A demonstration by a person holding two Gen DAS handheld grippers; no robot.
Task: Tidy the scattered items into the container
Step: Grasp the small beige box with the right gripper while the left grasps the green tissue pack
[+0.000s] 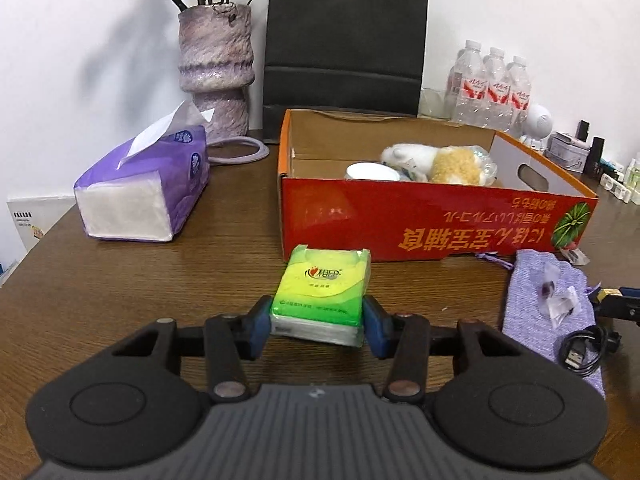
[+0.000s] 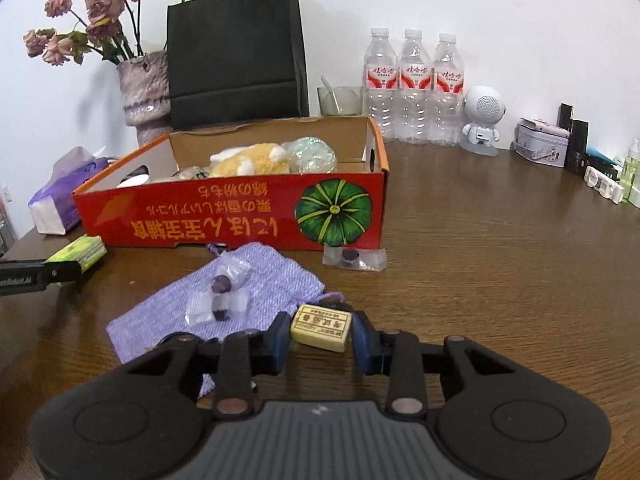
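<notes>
Low in the left wrist view the left gripper (image 1: pixel 317 322) clamps a green tissue pack (image 1: pixel 322 294) just before the red cardboard box (image 1: pixel 420 220) at centre, while in the right wrist view the right gripper (image 2: pixel 321 336) pinches a cream eraser (image 2: pixel 322 327) beside the purple pouch (image 2: pixel 224 300).

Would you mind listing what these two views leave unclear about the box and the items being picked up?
- Left wrist view: the red box hides its own floor behind the near wall; only the tops of the plush toy and white cup show.
- Right wrist view: the print on the small cream block is too small to read.
- Left wrist view: the green tissue pack hides its own underside.
</notes>
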